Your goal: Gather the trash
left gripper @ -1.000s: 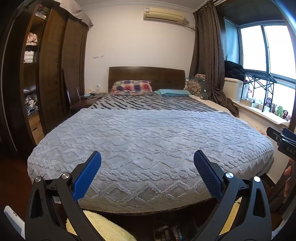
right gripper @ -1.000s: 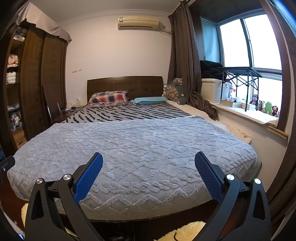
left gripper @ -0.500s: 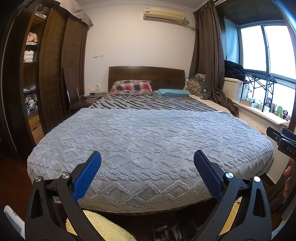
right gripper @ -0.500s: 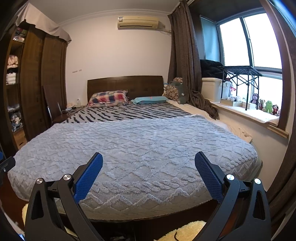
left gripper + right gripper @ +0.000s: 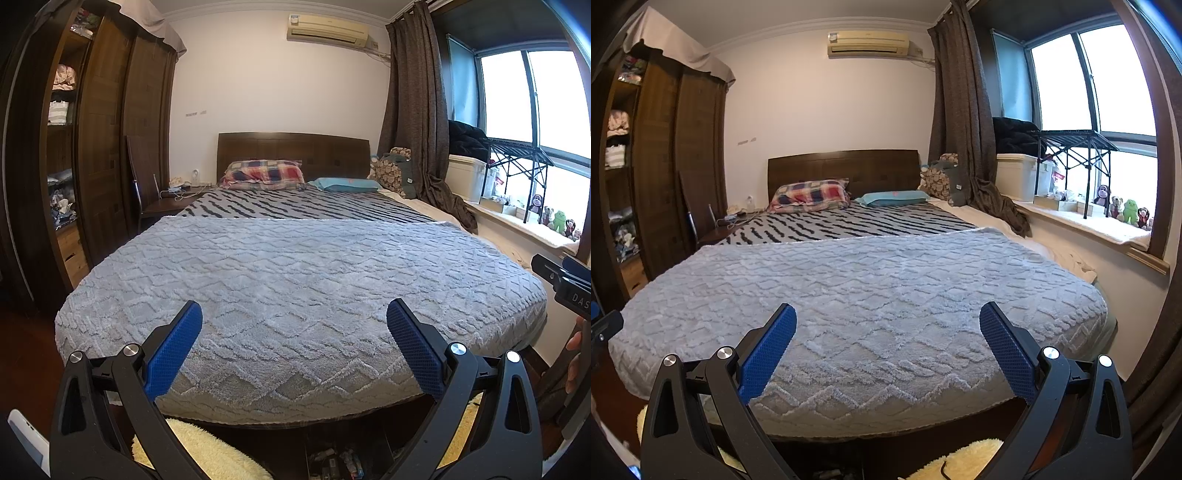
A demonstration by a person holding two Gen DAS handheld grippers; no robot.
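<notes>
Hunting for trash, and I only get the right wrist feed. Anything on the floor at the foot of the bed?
Observer: The left wrist view shows small cluttered items on the floor under the end of the bed. They are too small to identify.
Operator: Left gripper free?
Observer: Yes, the left gripper is open with nothing between its fingers.
Operator: Anything else down low?
Observer: A white object in the lower left corner, partly cut off.
</notes>
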